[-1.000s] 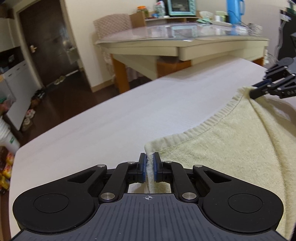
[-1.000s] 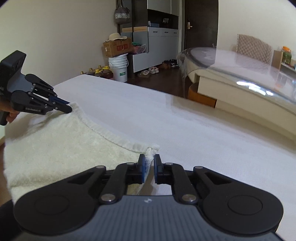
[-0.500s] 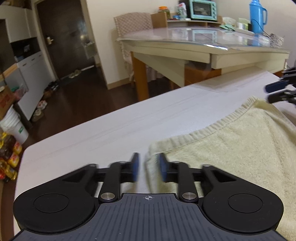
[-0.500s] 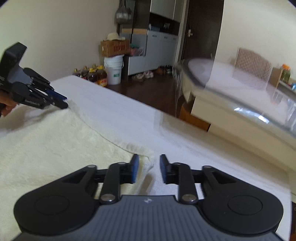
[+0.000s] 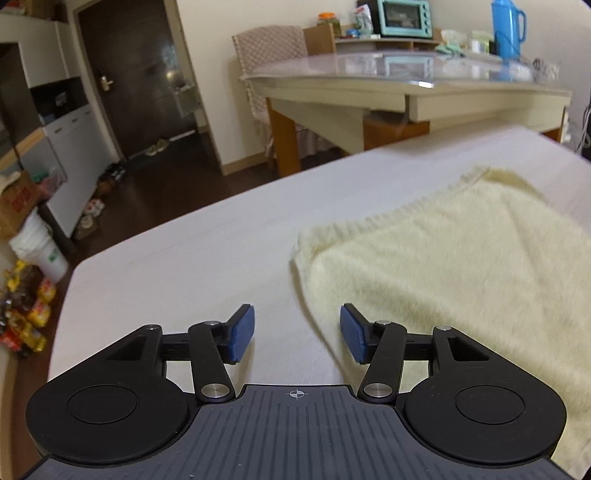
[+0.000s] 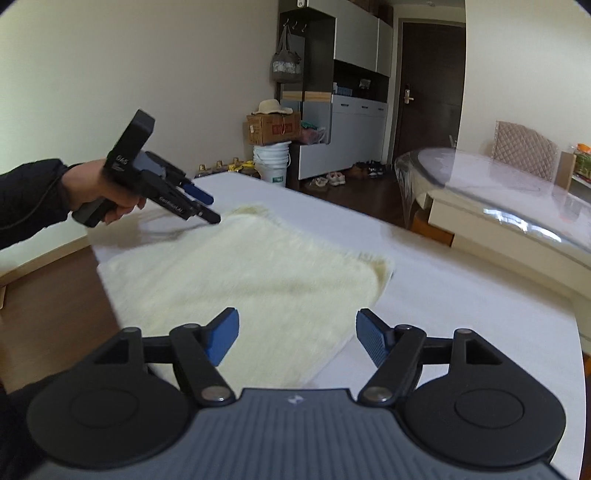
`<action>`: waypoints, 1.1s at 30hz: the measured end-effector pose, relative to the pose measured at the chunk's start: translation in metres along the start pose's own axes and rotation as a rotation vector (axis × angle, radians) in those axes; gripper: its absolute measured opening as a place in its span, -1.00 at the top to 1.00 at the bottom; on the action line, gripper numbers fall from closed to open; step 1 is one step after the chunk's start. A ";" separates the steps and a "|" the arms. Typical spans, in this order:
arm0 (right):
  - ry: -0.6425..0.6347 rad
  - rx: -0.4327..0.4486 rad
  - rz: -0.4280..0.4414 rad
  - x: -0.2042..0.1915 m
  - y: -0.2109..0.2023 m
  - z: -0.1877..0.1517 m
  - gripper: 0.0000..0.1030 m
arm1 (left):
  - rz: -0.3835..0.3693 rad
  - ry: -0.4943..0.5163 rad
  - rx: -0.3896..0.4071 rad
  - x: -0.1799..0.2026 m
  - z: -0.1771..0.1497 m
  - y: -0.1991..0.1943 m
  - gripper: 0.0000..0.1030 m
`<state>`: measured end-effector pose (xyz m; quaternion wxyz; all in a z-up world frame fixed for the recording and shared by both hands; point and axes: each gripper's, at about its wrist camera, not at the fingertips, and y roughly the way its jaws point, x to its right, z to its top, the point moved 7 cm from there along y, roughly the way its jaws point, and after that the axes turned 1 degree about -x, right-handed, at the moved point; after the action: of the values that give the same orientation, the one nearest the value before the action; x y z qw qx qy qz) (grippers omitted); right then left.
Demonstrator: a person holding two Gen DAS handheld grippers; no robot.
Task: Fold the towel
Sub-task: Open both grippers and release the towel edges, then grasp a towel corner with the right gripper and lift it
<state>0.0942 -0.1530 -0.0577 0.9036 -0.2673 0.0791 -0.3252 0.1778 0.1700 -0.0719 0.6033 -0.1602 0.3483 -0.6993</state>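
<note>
A pale yellow towel (image 5: 454, 266) lies flat on the white-covered table (image 5: 192, 258). It also shows in the right wrist view (image 6: 258, 280). My left gripper (image 5: 297, 334) is open and empty, lifted above the towel's near left edge. It shows from outside in the right wrist view (image 6: 205, 208), held in a hand above the towel's far corner. My right gripper (image 6: 295, 338) is open and empty, lifted above the towel's near right edge. Neither gripper touches the towel.
A glass-topped dining table (image 5: 406, 85) with a blue jug (image 5: 508, 27) and a toaster oven (image 5: 402, 18) stands beyond the white table. A chair (image 5: 273, 66) stands beside it. A white bucket (image 6: 273, 162), boxes and bottles sit on the floor by the cabinets.
Both grippers were shut on the towel's corners; they have opened, let go and pulled back and up. The towel now lies flat on the table.
</note>
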 end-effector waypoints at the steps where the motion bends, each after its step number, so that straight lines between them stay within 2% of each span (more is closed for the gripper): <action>1: -0.013 -0.002 0.007 -0.006 -0.005 -0.004 -0.41 | 0.010 0.004 -0.001 0.000 -0.002 -0.002 -0.09; 4: -0.087 -0.022 0.016 -0.021 -0.012 -0.013 -0.40 | 0.034 0.017 -0.009 -0.001 -0.006 -0.007 -0.09; 6: -0.219 -0.052 0.015 -0.043 -0.014 -0.023 -0.37 | 0.047 0.023 -0.008 0.000 -0.006 -0.011 -0.09; 8: -0.302 -0.072 0.016 -0.057 -0.012 -0.028 -0.36 | 0.051 0.011 0.020 0.000 -0.006 -0.022 -0.12; 10: -0.431 -0.105 -0.007 -0.071 -0.002 -0.037 -0.28 | 0.037 0.001 0.051 0.001 -0.006 -0.034 -0.20; 12: -0.490 -0.129 -0.015 -0.077 0.006 -0.042 -0.17 | 0.019 0.006 0.083 0.005 -0.007 -0.049 -0.23; 14: -0.532 -0.132 -0.030 -0.080 0.011 -0.045 0.00 | -0.022 0.025 0.111 0.014 -0.011 -0.067 -0.23; 16: -0.565 -0.142 -0.044 -0.082 0.016 -0.046 0.27 | -0.079 0.050 0.134 0.025 -0.017 -0.086 -0.21; 19: -0.610 -0.151 -0.068 -0.082 0.022 -0.047 0.27 | -0.174 0.097 0.156 0.045 -0.031 -0.111 -0.20; 24: -0.687 -0.170 -0.100 -0.084 0.032 -0.056 0.28 | -0.242 0.297 0.162 0.093 -0.062 -0.134 -0.20; 25: -0.695 -0.173 -0.103 -0.084 0.033 -0.057 0.34 | -0.250 0.338 0.158 0.101 -0.069 -0.136 -0.18; 26: -0.699 -0.169 -0.106 -0.084 0.033 -0.058 0.36 | -0.259 0.377 0.152 0.108 -0.076 -0.137 -0.16; 27: -0.691 -0.169 -0.104 -0.083 0.032 -0.058 0.37 | -0.261 0.414 0.146 0.113 -0.084 -0.138 -0.05; 29: -0.668 -0.164 -0.104 -0.082 0.030 -0.056 0.60 | -0.245 0.472 0.141 0.119 -0.095 -0.137 0.01; 33: -0.638 -0.167 -0.093 -0.079 0.023 -0.053 0.70 | -0.186 0.568 0.147 0.122 -0.108 -0.132 0.05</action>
<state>0.0287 -0.1113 -0.1173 0.8420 -0.4322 -0.1936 -0.2584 -0.0154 0.0893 -0.0824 0.4253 0.0546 0.4354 -0.7916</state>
